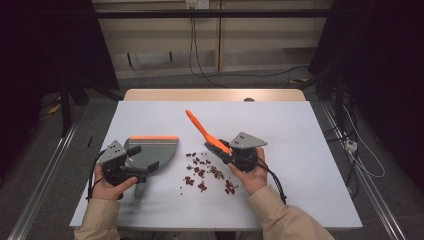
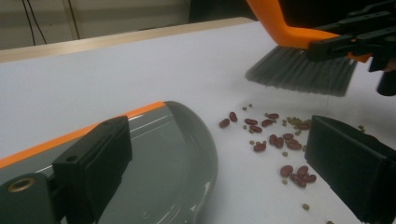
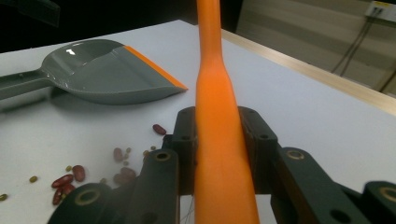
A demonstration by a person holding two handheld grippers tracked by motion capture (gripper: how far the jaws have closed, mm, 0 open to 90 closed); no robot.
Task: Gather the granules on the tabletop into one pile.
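Observation:
A grey dustpan (image 1: 160,147) with an orange front lip lies on the white table (image 1: 300,150), its handle pointing toward the person. My left gripper (image 1: 150,167) hovers over its rear, open; in the left gripper view the dustpan (image 2: 173,154) rim lies between the wide-apart jaws. My right gripper (image 1: 215,148) is shut on the orange handle (image 1: 200,127) of a brush, whose grey bristles (image 2: 299,72) hang just above the table. Red beans (image 1: 202,172) and small green ones lie scattered between the dustpan and the brush. The right gripper view shows the handle (image 3: 215,70) clamped between the jaws.
A wooden strip (image 1: 215,95) runs along the table's far edge. Cables (image 1: 200,65) trail across the floor behind it. Bare white surface stretches to the right and to the far side of the beans.

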